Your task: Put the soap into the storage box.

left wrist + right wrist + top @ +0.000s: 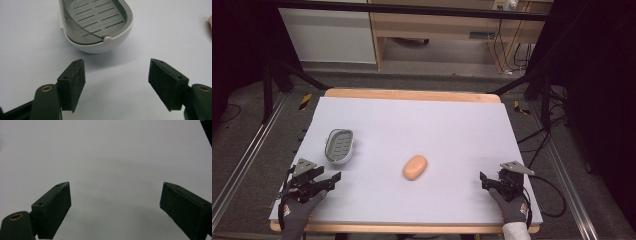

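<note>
An orange soap bar [415, 167] is seen mid-table between the left gripper [334, 179] and right gripper [482, 179], both spread wide and empty, a grey soap dish [339, 146] just beyond the left.

right hand-held gripper [115, 207] | jaws wide apart (nothing between) | over table [107, 150]

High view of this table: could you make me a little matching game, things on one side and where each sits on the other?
Things:
1. soap bar
2. soap dish
3. left gripper
4. right gripper

Places:
A. near right corner of the white mat, jaws open
B. left part of the mat, just beyond a gripper
C. near left corner of the mat, jaws open
D. middle of the mat, lying apart from everything

Pairs: 1-D, 2-B, 3-C, 4-A
</note>
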Demonstrator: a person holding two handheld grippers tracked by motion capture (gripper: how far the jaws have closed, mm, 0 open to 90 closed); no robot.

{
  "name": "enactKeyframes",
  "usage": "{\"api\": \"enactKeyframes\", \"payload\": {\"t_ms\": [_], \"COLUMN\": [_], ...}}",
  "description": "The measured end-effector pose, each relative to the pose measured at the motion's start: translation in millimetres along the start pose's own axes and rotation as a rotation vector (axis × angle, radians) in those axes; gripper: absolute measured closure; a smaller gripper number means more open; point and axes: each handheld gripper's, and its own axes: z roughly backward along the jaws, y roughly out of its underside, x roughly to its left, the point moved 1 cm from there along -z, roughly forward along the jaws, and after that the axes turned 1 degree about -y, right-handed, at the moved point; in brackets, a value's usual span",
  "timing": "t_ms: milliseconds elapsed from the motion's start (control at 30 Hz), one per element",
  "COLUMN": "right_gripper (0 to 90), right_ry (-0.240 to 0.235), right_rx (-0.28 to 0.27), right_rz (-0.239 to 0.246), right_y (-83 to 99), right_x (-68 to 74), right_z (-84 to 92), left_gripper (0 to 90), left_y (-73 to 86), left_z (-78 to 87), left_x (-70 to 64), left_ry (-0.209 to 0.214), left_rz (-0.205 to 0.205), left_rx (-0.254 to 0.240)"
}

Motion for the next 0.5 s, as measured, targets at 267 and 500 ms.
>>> {"api": "enactKeyframes", "payload": {"t_ms": [267,500], "right_gripper": [9.3,8.8], "right_ry": [0.017,0.027], "right_rx": [0.003,0.008], "right_rz": [0.006,0.012], "right_y": [0.0,0.4], "right_x": [2.5,3.0], "right_z": [1.1,0.6], "left_gripper": [27.9,27.5], "left_y": [-2.2,-4.4], "left_z": [0.5,-0.7], "left_x": [-17.0,-28.6], "left_ry": [0.042,0.057], "left_rz": [-0.029,-0.042], "left_rx": [-0.009,-0.012]}}
